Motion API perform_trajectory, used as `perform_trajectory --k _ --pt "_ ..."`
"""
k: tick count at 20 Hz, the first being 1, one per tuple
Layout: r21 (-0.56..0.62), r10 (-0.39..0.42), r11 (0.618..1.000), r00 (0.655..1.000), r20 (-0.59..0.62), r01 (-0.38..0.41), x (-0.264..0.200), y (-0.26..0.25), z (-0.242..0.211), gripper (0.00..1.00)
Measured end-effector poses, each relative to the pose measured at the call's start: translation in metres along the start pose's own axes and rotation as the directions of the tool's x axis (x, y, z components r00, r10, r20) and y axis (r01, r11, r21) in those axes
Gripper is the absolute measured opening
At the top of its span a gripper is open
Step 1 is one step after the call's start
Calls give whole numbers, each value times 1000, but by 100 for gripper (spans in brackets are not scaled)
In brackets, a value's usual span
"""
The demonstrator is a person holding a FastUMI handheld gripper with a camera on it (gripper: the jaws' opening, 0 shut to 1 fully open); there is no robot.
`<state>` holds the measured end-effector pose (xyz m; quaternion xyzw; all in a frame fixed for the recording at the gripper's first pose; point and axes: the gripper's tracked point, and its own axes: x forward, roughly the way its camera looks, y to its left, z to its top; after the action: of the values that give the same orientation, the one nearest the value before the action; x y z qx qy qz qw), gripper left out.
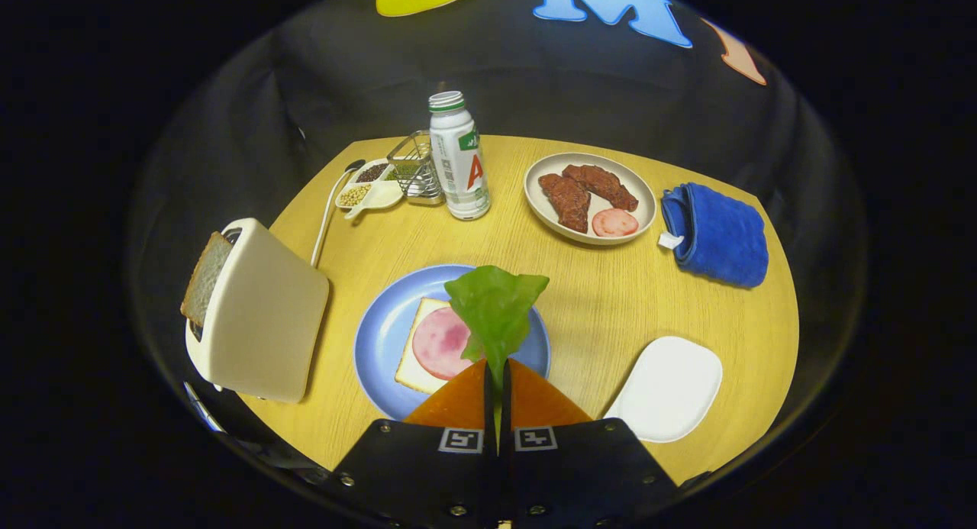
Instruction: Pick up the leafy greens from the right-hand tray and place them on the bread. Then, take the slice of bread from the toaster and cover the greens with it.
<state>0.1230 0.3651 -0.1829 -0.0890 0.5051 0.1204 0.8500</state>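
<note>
Tool (496, 391) clenched on leafy greens (494, 309), held just ahead of its fingers above bread (416, 357) on blue plate (378, 330). Centre the leaf over the ham (439, 342), lower, then release.

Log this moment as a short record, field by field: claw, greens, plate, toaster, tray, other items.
claw: claw shut on the leafy greens, leaf standing up from the tips
greens position: held over the blue plate, not yet laid down
plate contents: bread slice topped with a pink ham round
toaster: cream toaster beside the plate, second bread slice sticking out of its slot
tray: white tray on the plate's other side
other items: bottle, plate of meat, blue cloth
</note>
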Motion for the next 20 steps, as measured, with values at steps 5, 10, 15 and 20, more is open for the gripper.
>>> perform_trajectory --k 5,10,15,20 --pt "-3 29 1000 1000 -9 -29 16 26 4 1" --pt "17 34 999 999 -6 -34 24 28 6 16" --pt "-14 27 1000 999 23 -27 14 24 12 33" --pt "-40 27 999 999 33 -26 4 31 10 34"
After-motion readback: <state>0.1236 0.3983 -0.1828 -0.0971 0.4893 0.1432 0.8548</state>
